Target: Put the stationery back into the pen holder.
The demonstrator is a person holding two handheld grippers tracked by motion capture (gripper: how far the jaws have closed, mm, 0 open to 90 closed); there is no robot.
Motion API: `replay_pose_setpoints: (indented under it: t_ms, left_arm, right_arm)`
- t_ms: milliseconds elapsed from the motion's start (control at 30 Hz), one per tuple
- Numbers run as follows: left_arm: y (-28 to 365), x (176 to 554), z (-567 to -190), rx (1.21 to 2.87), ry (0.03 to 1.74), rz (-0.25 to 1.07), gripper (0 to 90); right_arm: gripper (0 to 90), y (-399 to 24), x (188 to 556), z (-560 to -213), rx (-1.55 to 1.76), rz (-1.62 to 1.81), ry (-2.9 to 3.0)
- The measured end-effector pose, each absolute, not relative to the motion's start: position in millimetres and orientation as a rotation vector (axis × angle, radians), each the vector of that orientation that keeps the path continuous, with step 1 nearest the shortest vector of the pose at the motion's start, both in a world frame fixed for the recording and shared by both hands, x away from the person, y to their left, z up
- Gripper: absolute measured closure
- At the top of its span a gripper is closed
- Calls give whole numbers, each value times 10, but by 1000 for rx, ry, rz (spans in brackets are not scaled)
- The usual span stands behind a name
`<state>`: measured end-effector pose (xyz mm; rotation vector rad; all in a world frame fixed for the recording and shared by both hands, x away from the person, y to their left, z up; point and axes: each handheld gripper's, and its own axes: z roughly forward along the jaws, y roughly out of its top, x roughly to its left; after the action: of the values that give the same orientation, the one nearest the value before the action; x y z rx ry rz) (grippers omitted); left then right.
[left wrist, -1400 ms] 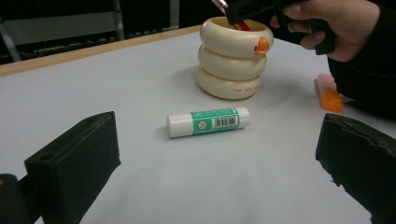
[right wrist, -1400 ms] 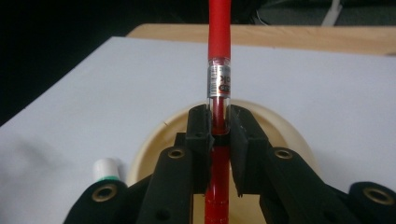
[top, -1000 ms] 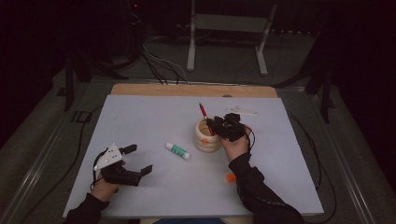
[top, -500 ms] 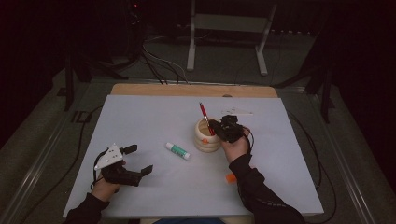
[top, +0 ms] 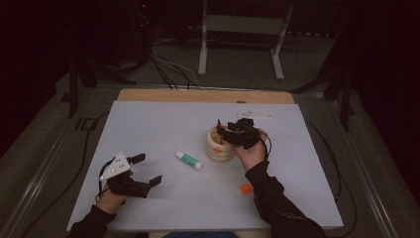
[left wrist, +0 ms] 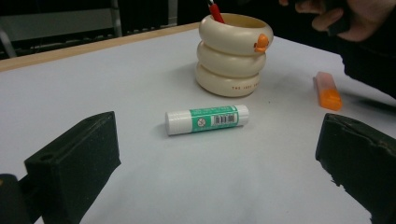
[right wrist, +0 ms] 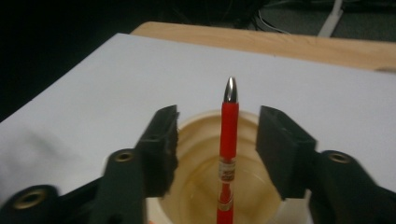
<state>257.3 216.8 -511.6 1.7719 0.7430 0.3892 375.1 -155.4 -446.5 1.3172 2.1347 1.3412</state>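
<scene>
A red pen with a silver tip stands upright in a cream ringed holder, which carries a small orange beak. My right gripper hovers over the holder's mouth. Its jaws have just been opening and stand on either side of the pen without touching it. In the high view the right gripper is at the holder's right rim. My left gripper rests open at the near left, facing a green-and-white glue stick that lies on the sheet, and nothing is between its jaws.
A white sheet covers the wooden table. A small orange piece lies near the right forearm; it also shows as the orange piece right of the holder. Cables and a metal stand sit on the floor beyond.
The pen stood higher, with the right gripper at it. Now it has sunk into the holder and the right jaws stand apart from it. The left gripper has not moved.
</scene>
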Motion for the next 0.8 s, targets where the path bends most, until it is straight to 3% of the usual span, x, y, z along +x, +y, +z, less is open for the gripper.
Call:
replay_pose_setpoints:
  t_ms: [300,500,567,800]
  left_arm:
    - [2158,2574,-5117,1776,739,388,3]
    - [2157,2569,-5112,1776,734,388,3]
    - [2159,2568,-5111,1778,733,390,3]
    - [2156,2564,-5111,1778,731,388,3]
  right_arm:
    - [145,-1698,3661,-4263,1210,1389,2141]
    - [132,-1843,3556,-4147,1116,1428,2170]
    - [51,-1887,3555,-4120,1099,1434,2210]
    - [36,-2046,3516,-4059,1009,1466,2268]
